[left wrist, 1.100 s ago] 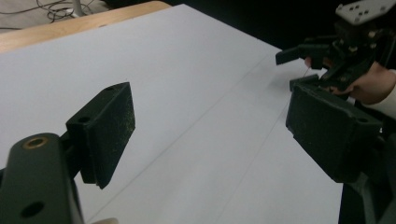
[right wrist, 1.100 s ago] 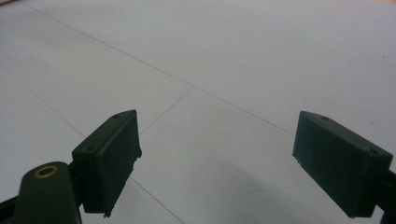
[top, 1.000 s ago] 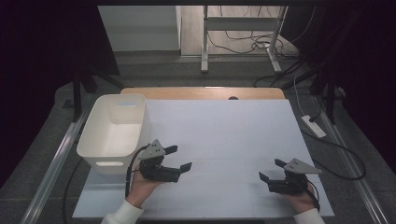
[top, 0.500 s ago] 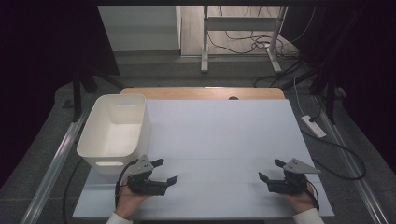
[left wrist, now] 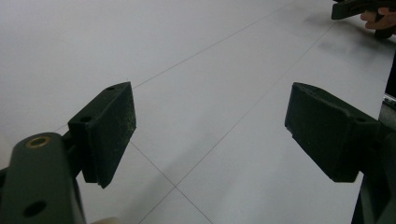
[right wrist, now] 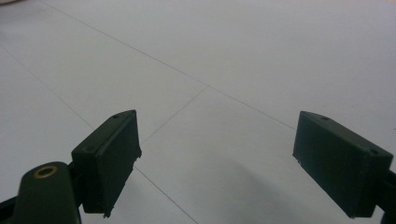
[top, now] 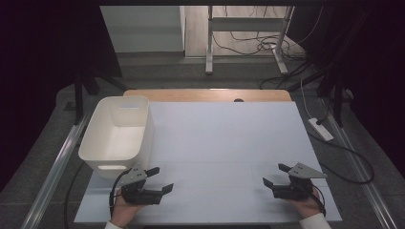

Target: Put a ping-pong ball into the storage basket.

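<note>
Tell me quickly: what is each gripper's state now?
Left gripper: open, holding nothing.
Right gripper: open, holding nothing.

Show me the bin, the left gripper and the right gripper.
bin [top: 95, 138]: high view, left rim.
left gripper [top: 162, 180]: high view, midway between its open fingertips.
right gripper [top: 276, 174]: high view, midway between its open fingertips.

The high view is looking forward and down from above the near edge, taking in the whole white table. The left gripper view is riding low and close over the tabletop, facing toward 2 o'clock; the right gripper is appearing at its far corner. The right gripper view is skimming the tabletop equally near, facing about 10 o'clock.
</note>
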`<state>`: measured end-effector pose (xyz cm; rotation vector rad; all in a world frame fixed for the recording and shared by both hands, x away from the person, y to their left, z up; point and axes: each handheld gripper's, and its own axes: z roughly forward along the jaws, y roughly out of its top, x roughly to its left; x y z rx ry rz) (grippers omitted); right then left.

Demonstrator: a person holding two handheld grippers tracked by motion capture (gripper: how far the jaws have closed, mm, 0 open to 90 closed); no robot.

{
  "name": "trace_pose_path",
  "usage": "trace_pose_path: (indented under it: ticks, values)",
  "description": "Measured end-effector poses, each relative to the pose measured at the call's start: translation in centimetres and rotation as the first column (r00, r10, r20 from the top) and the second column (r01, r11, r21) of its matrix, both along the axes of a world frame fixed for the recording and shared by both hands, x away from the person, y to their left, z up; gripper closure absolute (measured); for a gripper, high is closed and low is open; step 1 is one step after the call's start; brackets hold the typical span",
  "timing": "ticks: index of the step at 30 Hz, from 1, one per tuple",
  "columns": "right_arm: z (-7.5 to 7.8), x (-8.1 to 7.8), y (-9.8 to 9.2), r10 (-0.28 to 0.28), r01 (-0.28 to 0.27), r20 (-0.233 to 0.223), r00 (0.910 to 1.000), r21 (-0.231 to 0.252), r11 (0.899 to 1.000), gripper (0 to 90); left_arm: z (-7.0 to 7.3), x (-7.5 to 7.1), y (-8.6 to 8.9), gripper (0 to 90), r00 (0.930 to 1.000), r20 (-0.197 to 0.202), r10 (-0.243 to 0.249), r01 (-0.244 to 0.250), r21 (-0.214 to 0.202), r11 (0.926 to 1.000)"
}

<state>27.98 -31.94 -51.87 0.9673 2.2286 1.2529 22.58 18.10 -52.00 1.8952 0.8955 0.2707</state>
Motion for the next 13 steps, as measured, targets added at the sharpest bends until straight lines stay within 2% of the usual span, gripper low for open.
trace_pose_path:
  ticks: [13]
  values:
    - [0.06,-0.17,0.0,0.003,-0.003,-0.007,1.0,0.003,1.0,14.7,-0.24,0.33,-0.33,17.1,1.0,-0.005,0.001,-0.001,0.001,1.0]
